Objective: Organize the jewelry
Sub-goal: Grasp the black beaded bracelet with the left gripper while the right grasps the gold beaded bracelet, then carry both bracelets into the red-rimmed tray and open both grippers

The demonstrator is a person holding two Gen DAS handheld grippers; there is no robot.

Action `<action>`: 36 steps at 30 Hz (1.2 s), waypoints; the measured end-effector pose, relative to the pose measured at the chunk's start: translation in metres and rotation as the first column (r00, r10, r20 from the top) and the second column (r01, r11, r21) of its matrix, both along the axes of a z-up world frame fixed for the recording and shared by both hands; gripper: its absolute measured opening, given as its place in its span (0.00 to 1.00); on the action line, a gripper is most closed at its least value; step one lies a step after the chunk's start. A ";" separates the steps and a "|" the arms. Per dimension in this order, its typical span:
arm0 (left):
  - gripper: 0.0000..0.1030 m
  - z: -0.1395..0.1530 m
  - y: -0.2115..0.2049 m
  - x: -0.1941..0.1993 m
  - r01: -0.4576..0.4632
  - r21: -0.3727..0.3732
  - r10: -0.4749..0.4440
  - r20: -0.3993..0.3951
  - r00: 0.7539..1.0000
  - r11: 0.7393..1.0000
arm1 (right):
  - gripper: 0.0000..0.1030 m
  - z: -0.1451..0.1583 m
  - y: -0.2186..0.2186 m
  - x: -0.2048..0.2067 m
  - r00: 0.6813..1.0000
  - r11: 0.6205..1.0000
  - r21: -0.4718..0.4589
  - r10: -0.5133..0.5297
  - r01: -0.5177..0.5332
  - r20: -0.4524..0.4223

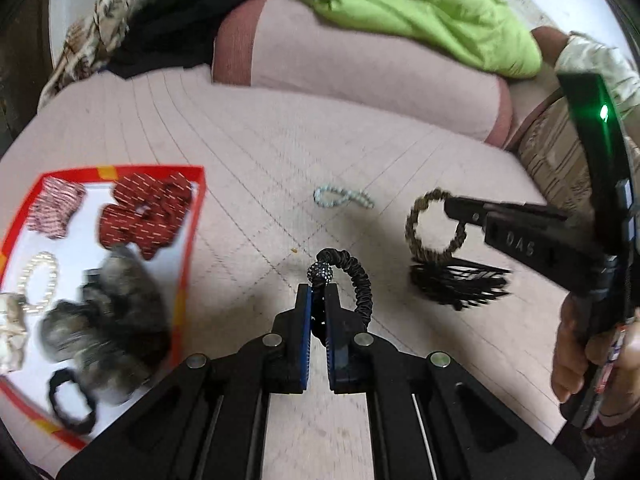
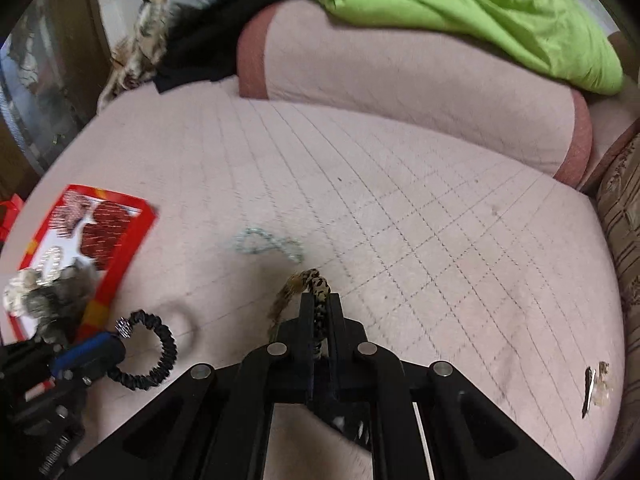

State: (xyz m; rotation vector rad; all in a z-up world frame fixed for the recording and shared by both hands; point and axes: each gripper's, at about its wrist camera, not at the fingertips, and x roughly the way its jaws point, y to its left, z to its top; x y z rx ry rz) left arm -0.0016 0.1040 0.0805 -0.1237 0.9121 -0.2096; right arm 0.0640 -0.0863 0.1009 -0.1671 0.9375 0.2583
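Observation:
My left gripper (image 1: 318, 294) is shut on a black ruched hair tie (image 1: 356, 276) with a sparkly bead (image 1: 320, 273), held above the pink quilted bed; it also shows in the right wrist view (image 2: 154, 350). My right gripper (image 2: 320, 306) is shut on a leopard-print hair tie (image 2: 316, 286), seen as a ring in the left wrist view (image 1: 430, 222). A pale blue bead bracelet (image 1: 343, 197) lies on the bed between them, blurred in the right wrist view (image 2: 268, 245). A red-rimmed tray (image 1: 192, 216) at the left holds red scrunchies, furry grey ones, a pearl bracelet and a black tie.
A black fringed piece (image 1: 460, 282) lies under the right gripper. A pink bolster (image 1: 360, 64) and green cloth (image 1: 420, 12) lie at the back. A hair clip and small clear item (image 2: 596, 386) lie at the right. A striped cushion (image 2: 624, 216) borders the bed's right side.

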 end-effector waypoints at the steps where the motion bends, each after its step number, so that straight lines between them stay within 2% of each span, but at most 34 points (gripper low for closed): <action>1: 0.06 0.007 0.004 -0.006 -0.002 0.000 0.002 0.013 1.000 1.000 | 0.06 0.005 0.002 -0.008 1.000 1.000 0.004 0.009 -0.009 0.009; 4: 0.06 0.025 0.017 -0.028 -0.021 0.019 0.020 0.047 0.999 1.000 | 0.06 0.017 0.014 -0.028 0.999 0.999 0.025 0.033 -0.034 0.026; 10: 0.06 0.048 0.065 -0.052 -0.123 0.131 0.107 0.125 0.986 0.984 | 0.06 0.033 0.037 -0.068 0.994 0.991 0.084 0.098 -0.101 0.041; 16: 0.06 0.051 0.139 -0.047 -0.260 0.120 0.247 0.111 0.963 0.958 | 0.06 0.037 0.078 -0.096 0.982 0.971 0.145 0.189 -0.191 0.028; 22: 0.06 0.045 0.189 -0.028 -0.340 0.100 0.330 0.101 0.939 0.935 | 0.06 0.031 0.121 -0.109 0.963 0.939 0.225 0.269 -0.260 -0.011; 28: 0.06 0.024 0.218 -0.002 -0.370 0.094 0.366 0.060 0.929 0.924 | 0.06 0.009 0.167 -0.117 0.934 0.900 0.310 0.347 -0.308 -0.081; 36: 0.06 0.000 0.256 0.024 -0.403 0.009 0.403 -0.005 0.915 0.915 | 0.07 -0.015 0.224 -0.101 0.905 0.860 0.393 0.404 -0.325 -0.136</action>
